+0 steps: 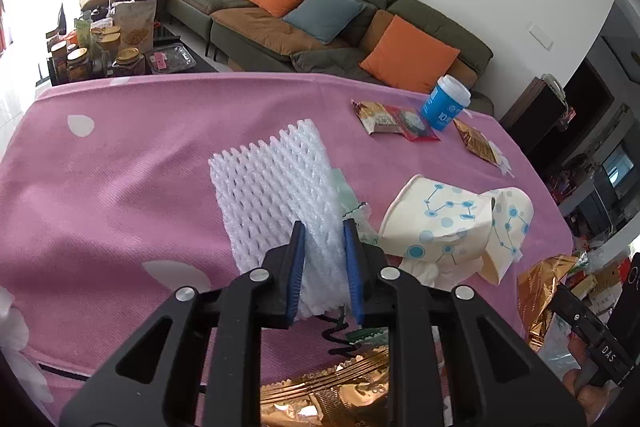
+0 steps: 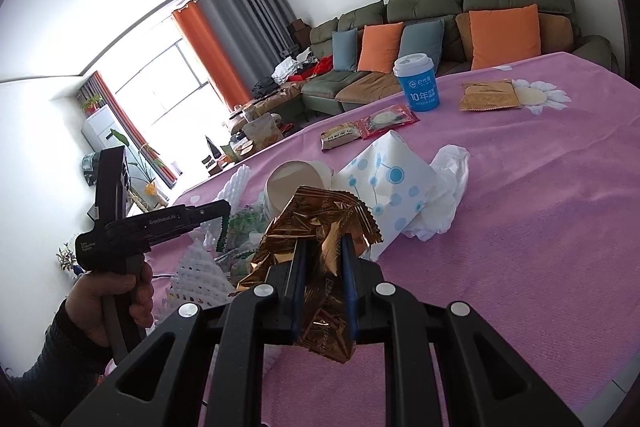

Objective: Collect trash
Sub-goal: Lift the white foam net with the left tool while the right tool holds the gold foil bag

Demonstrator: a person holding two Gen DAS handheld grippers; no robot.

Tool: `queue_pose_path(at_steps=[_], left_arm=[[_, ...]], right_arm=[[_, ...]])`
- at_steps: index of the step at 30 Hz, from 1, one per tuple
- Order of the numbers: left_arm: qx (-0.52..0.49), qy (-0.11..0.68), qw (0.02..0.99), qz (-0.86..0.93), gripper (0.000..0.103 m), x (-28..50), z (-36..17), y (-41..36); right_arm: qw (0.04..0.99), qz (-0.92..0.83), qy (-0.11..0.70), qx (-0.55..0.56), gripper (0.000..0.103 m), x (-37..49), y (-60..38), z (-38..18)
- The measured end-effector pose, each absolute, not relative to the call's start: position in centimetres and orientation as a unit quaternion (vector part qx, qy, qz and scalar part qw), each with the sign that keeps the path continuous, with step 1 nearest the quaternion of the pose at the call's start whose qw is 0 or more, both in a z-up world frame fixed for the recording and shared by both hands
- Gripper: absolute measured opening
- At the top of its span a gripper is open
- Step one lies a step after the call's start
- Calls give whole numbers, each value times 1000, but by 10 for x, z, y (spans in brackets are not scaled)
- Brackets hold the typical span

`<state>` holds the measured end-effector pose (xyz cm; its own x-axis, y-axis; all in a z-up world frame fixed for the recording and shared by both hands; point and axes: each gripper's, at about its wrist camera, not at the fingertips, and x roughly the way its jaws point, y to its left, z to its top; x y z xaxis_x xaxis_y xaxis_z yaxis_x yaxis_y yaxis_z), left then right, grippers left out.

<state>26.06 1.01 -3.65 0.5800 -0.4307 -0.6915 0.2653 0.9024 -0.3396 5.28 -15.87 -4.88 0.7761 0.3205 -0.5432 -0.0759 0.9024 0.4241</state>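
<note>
Left tool (image 1: 324,227) is clamped on the white foam net (image 1: 272,191) lying on the pink tabletop (image 1: 120,155); right tool (image 2: 323,247) grips the gold wrapper (image 2: 316,227) above it. Risks: springy foam slips out, or drags the 2 paper cups (image 1: 452,223) just beside it. Green scraps under the net are hard to identify; no bin visible.

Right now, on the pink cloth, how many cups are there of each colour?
white cups with blue dots: 2
blue cup with a white lid: 1
Total: 3
</note>
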Motion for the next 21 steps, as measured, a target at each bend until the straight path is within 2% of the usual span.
queue_pose_path(at_steps=[9, 14, 18, 19, 20, 21], left_arm=[[-146, 346, 906, -195, 15, 235, -6, 43], [-149, 359, 903, -180, 21, 223, -10, 59], [-151, 367, 901, -173, 16, 214, -21, 73], [-153, 367, 901, -170, 18, 213, -23, 75], [-161, 370, 900, -168, 26, 212, -24, 78], [-170, 370, 897, -170, 31, 212, -27, 81]], right_arm=[[926, 119, 310, 178, 15, 53, -145, -37], [928, 125, 307, 167, 15, 49, -135, -30], [929, 126, 307, 164, 15, 47, -130, -26], [929, 127, 307, 162, 15, 47, -128, -26], [929, 128, 307, 160, 15, 47, -126, -25], [929, 129, 307, 158, 15, 47, -126, -25]])
